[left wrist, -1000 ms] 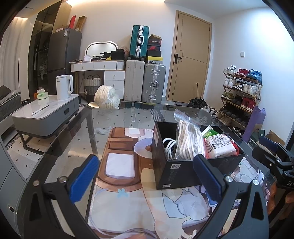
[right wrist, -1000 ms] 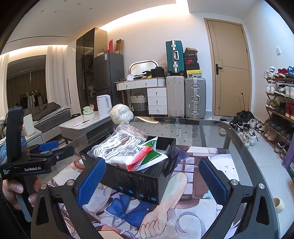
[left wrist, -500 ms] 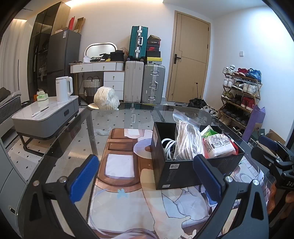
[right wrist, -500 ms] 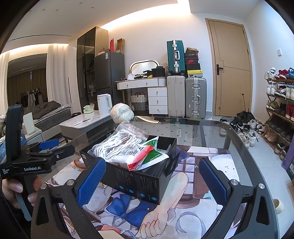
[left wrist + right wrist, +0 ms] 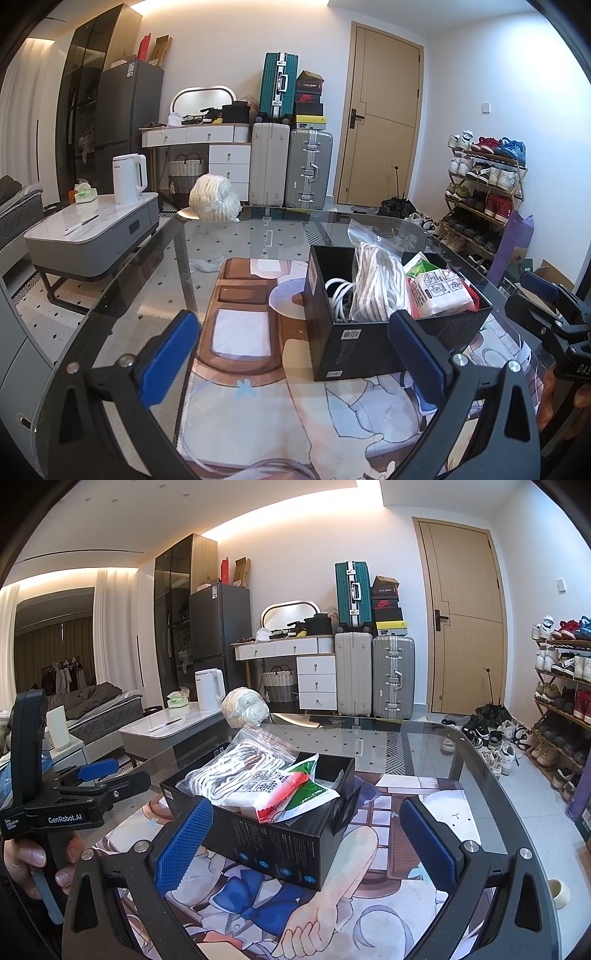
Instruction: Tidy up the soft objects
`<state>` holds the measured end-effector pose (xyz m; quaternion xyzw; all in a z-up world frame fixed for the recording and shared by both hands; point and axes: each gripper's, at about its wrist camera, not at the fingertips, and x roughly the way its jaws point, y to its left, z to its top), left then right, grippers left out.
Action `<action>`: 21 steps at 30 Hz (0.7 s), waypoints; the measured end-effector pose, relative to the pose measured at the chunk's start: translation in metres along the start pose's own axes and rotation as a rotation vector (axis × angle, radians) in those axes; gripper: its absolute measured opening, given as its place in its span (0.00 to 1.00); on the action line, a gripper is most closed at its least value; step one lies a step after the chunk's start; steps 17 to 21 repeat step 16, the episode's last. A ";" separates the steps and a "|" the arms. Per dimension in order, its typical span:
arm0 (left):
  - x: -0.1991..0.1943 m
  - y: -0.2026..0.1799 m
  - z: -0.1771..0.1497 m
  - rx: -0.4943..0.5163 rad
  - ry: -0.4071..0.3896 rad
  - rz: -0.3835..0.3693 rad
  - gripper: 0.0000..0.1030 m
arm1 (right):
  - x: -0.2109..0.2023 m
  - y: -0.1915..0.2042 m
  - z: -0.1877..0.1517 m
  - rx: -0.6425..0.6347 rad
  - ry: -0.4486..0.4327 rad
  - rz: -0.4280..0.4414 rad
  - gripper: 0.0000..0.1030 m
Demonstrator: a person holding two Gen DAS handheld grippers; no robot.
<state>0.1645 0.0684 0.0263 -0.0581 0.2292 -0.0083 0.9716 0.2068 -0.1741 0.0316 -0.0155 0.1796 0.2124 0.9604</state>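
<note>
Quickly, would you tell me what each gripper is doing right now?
Left gripper: open, holding nothing.
Right gripper: open, holding nothing.

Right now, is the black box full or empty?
Full: the black box holds a bagged rope bundle and a red-green packet heaped above its rim.

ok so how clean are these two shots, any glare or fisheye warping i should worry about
Left wrist view: sharp, but the glass table mirrors the suitcases and floor, and the door bows from fisheye distortion, with dark corners. Right wrist view: the ceiling light strip is blown out, the black box stays clear, and the near blue fingers look slightly soft.
</note>
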 end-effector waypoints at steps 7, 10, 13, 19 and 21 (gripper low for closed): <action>0.000 0.000 0.000 0.000 0.000 -0.001 1.00 | 0.000 0.001 0.000 -0.001 0.001 0.001 1.00; 0.000 0.000 0.000 -0.001 0.001 -0.001 1.00 | 0.000 0.001 0.000 -0.001 0.002 0.001 1.00; 0.000 0.000 0.000 -0.001 -0.001 0.002 1.00 | 0.000 0.001 0.000 -0.001 0.002 0.000 1.00; 0.000 -0.001 0.002 -0.003 0.000 0.003 1.00 | 0.000 0.001 0.000 -0.001 0.002 0.000 1.00; 0.000 -0.001 0.002 -0.003 0.000 0.003 1.00 | 0.000 0.001 0.000 -0.001 0.002 0.000 1.00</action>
